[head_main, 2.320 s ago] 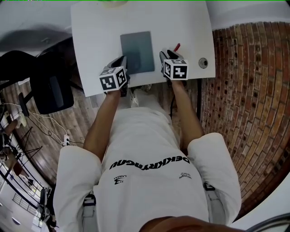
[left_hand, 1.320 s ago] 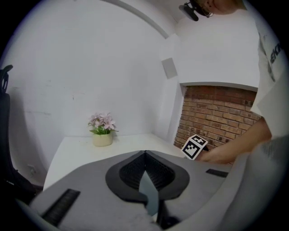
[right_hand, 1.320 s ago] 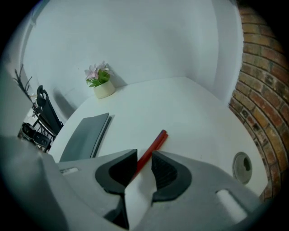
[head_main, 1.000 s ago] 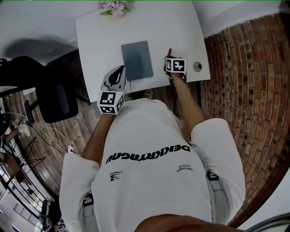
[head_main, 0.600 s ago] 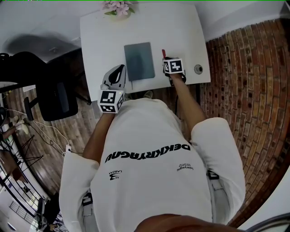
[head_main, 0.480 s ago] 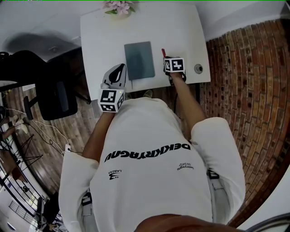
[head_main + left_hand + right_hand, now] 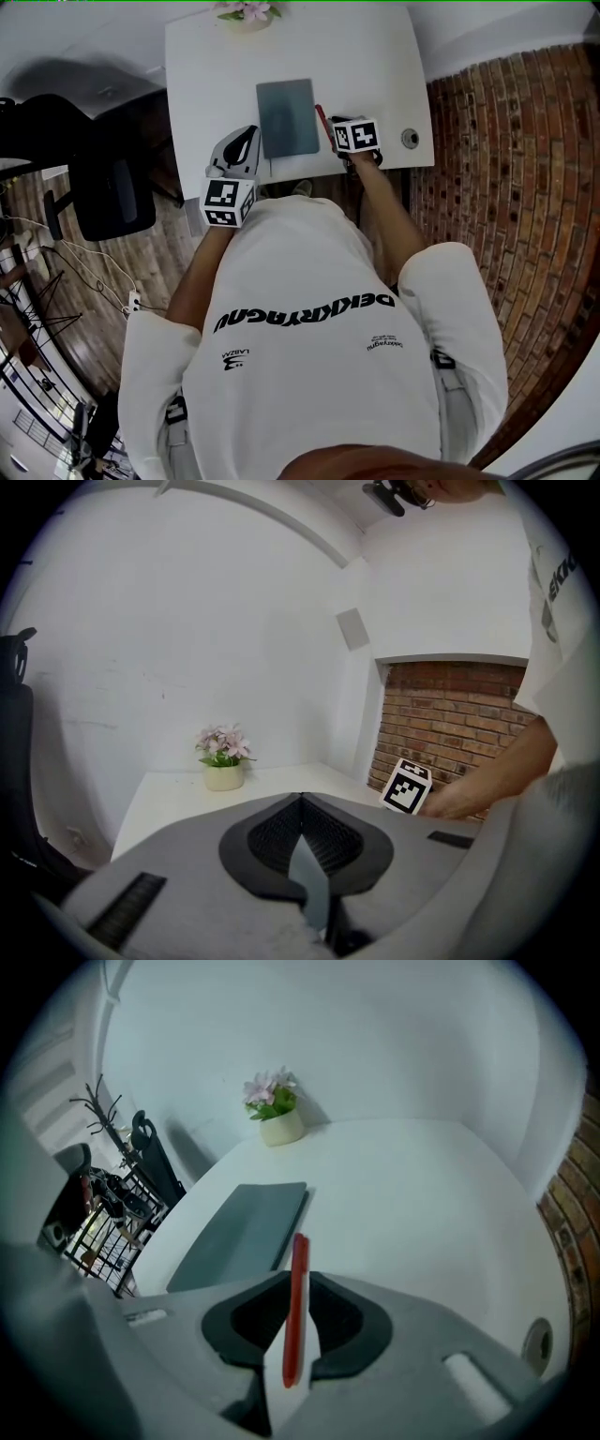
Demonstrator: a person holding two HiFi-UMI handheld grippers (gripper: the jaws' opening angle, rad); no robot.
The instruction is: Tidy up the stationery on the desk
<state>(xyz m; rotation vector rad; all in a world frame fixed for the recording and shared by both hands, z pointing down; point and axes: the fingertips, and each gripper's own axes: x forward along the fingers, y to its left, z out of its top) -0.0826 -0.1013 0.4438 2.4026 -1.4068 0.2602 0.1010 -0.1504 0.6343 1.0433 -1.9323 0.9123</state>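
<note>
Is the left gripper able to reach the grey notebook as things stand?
Probably yes. The left gripper hangs just left of the grey notebook, only bare white desk between them. Its jaws are shut, so they must open first.

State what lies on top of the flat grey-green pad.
Nothing: the flat grey-green pad is bare on top. The thin red pen in the right gripper hangs near its right edge. Its underside is hidden.
</note>
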